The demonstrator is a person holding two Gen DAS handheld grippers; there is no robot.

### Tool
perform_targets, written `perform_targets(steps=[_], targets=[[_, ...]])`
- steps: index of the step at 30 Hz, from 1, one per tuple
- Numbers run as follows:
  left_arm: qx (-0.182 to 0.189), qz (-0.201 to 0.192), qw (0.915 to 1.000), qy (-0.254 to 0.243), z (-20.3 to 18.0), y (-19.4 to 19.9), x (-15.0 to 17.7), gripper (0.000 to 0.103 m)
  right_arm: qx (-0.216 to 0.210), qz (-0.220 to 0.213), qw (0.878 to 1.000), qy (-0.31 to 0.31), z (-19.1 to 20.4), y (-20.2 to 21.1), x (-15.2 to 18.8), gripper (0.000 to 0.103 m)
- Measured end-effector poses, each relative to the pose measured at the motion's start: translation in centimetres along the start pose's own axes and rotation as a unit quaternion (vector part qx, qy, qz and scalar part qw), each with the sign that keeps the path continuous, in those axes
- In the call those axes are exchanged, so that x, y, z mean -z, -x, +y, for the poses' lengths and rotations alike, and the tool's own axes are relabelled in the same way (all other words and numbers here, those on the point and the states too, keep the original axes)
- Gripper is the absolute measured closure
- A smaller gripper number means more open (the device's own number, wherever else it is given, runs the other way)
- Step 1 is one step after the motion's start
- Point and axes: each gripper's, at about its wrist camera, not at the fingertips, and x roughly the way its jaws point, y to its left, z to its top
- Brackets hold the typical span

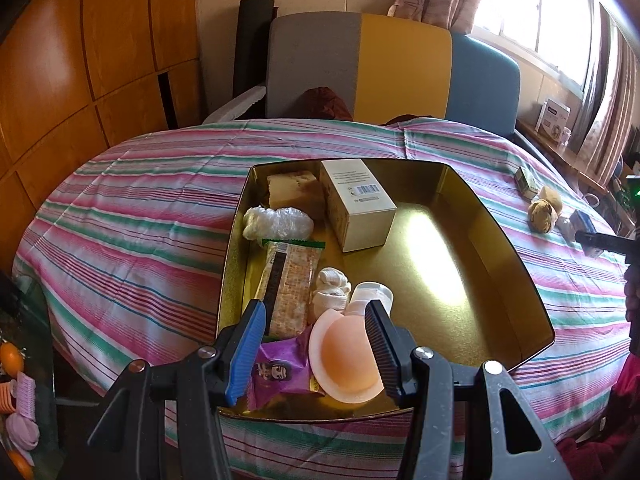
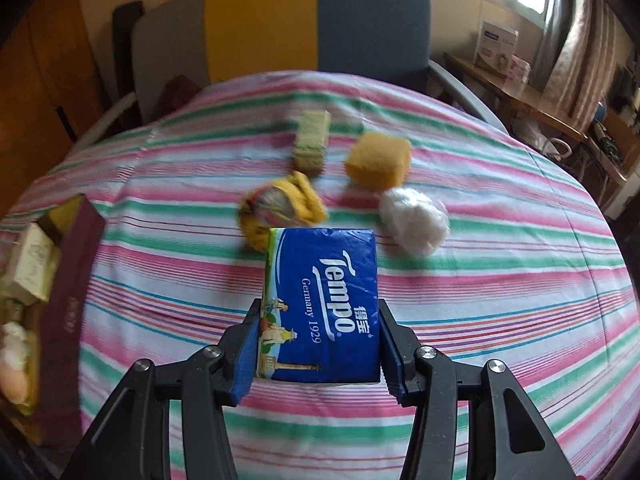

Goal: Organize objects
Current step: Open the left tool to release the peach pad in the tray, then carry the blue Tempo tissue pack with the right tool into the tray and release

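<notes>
My right gripper (image 2: 318, 344) is shut on a blue Tempo tissue pack (image 2: 322, 304), held above the striped tablecloth (image 2: 500, 288). Beyond it lie a yellow cloth ball (image 2: 280, 208), a yellow sponge (image 2: 378, 160), a white cotton wad (image 2: 414, 220) and a small green box (image 2: 312, 144). My left gripper (image 1: 316, 344) is open over the near end of the gold tin (image 1: 496, 248). Under it lie a peach dome-shaped piece (image 1: 346, 364) and a purple snack packet (image 1: 280, 372). The tin also holds a cracker pack (image 1: 290, 288), a white box (image 1: 358, 204), wrapped bundles and a sponge.
The tin's dark red wall (image 2: 68, 304) shows at the left of the right wrist view. A grey, yellow and blue chair (image 1: 392, 72) stands behind the table. A side table with boxes (image 2: 496, 48) stands at the right under the window. Wooden panels (image 1: 80, 60) are at the left.
</notes>
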Motion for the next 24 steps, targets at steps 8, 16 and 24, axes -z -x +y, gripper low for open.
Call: perform_targets(steps=[8, 16, 24], targets=[[0.005, -0.005, 0.9999, 0.014, 0.8, 0.2, 0.1, 0.051, -0.1, -0.044, 0.99, 0.094, 10.0, 5.5, -0.2, 0.051], [0.007, -0.003, 0.9995, 0.031, 2.1, 0.0, 0.4, 0.051, -0.184, -0.038, 0.96, 0.208, 21.1, 7.5, 1.7, 0.051], [0.0, 0.0, 0.9979, 0.064, 4.5, -0.3, 0.9, 0.051, -0.191, 0.032, 0.945, 0.262, 28.2, 3.3, 4.0, 0.051]])
